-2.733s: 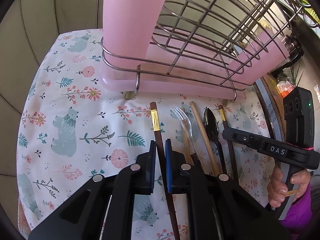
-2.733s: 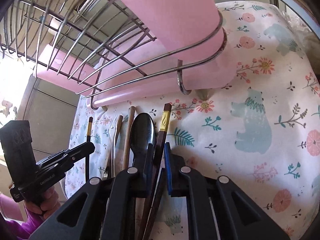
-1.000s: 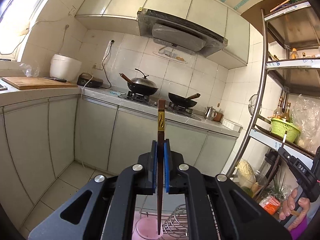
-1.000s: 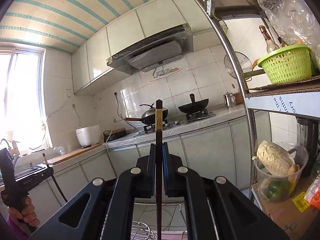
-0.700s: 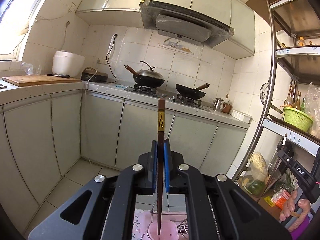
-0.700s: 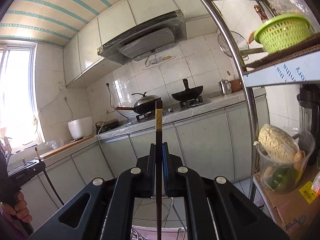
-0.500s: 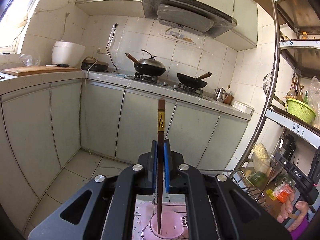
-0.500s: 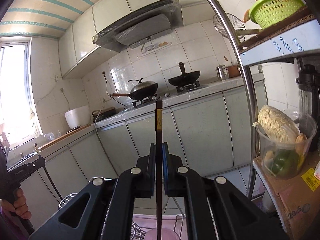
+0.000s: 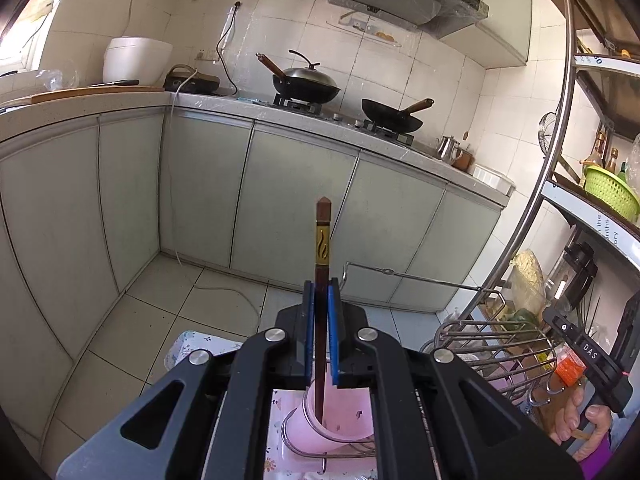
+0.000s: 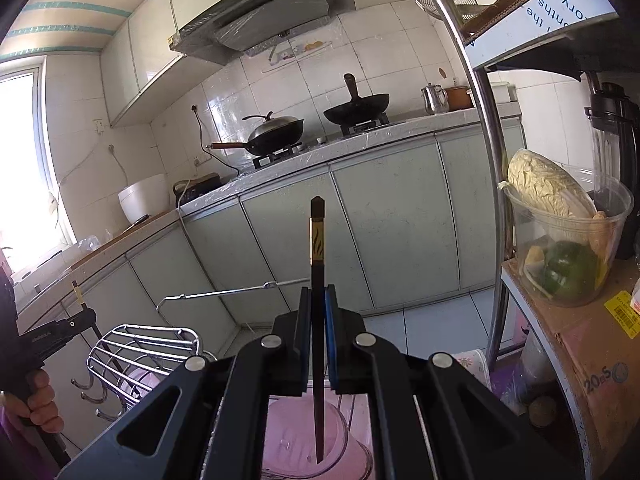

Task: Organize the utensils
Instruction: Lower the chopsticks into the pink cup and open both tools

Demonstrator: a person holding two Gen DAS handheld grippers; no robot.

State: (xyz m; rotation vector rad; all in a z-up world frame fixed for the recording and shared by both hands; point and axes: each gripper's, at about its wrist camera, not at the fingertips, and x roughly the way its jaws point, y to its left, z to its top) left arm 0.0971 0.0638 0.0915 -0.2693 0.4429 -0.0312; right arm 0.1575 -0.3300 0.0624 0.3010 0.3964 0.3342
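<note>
While the black fingers hide each cup's near rim, the left gripper (image 9: 320, 336) pinches a slim brown chopstick (image 9: 322, 240) upright over a smooth pink cup (image 9: 340, 432), and the right gripper (image 10: 318, 332) pinches a darker chopstick (image 10: 318, 240) whose tip dips into its pink cup (image 10: 296, 440).

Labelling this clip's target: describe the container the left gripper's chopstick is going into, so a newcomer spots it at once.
Find the wire dish rack at the floral-clothed table's edge, below the left gripper. At its near end a wire ring holds a pink plastic cup, which the dark chopstick points down into. It is the rack's only round, pink, solid-walled part.
</note>
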